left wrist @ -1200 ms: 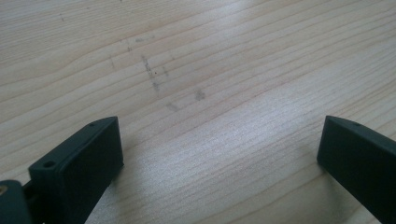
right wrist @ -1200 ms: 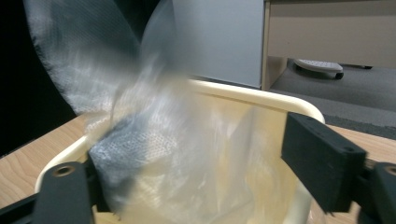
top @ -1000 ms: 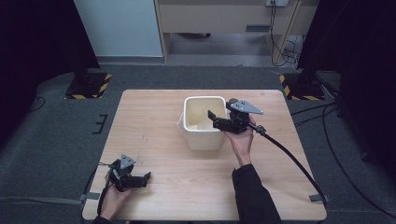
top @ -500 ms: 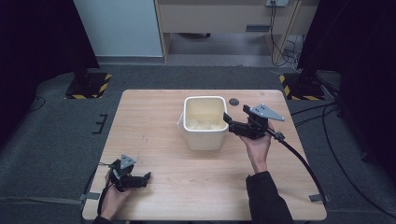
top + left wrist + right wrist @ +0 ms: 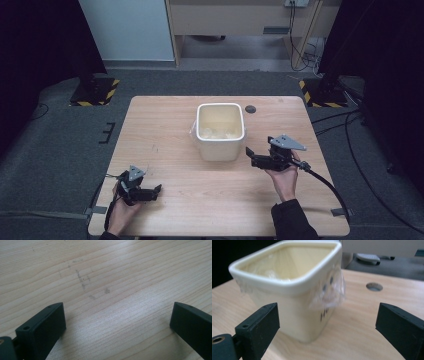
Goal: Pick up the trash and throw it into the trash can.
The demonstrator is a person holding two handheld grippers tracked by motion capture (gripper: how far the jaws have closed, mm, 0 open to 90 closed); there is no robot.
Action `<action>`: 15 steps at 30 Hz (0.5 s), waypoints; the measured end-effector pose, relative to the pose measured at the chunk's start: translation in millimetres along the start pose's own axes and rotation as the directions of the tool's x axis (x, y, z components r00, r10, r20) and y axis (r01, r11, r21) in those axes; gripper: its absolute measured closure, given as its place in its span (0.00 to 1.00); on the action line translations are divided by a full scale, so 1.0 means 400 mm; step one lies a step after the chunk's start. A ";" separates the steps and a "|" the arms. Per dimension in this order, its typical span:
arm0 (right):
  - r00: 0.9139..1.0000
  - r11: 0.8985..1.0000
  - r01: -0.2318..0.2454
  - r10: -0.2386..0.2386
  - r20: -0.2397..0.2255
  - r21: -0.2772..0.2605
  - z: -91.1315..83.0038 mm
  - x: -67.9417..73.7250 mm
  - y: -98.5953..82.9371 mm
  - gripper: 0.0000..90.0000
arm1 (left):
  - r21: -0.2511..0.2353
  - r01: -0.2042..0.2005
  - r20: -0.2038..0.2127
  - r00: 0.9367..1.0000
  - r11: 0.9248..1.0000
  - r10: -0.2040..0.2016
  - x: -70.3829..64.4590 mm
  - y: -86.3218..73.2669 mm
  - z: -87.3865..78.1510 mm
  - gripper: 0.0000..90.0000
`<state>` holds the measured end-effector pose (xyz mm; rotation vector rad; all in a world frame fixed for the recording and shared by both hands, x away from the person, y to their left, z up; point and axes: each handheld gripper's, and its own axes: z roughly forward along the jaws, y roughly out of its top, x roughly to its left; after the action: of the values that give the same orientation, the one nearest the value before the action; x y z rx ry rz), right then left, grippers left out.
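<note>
Both tools gape wide and empty: right tool (image 5: 250, 158) beside the cream bin (image 5: 220, 131), left tool (image 5: 155, 191) well apart.

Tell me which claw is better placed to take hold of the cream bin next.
Right. The right claw is open beside the cream bin, pointing at it; the left claw sits far off near the table's front-left corner.

One cream bin (image 5: 220, 131), one table (image 5: 165, 140), two hand-held grippers: left (image 5: 151, 192), right (image 5: 251, 156).
</note>
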<state>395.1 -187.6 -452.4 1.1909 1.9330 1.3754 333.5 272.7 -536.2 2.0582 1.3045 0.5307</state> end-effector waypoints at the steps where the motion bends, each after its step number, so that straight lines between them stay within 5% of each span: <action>1: 1.000 1.000 0.001 -0.001 -0.001 0.014 -0.003 -0.004 -0.011 0.06 | 0.000 0.000 0.000 1.000 1.000 0.000 0.000 0.000 0.000 0.00; 15: 0.997 0.974 -0.022 0.004 0.080 0.223 -0.077 -0.087 -0.189 0.03 | 0.000 0.002 -0.001 1.000 1.000 -0.002 0.000 0.000 0.000 0.00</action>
<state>360.6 -241.7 -514.0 1.3425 2.0683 1.1198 333.3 272.6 -536.2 2.0569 1.3070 0.5308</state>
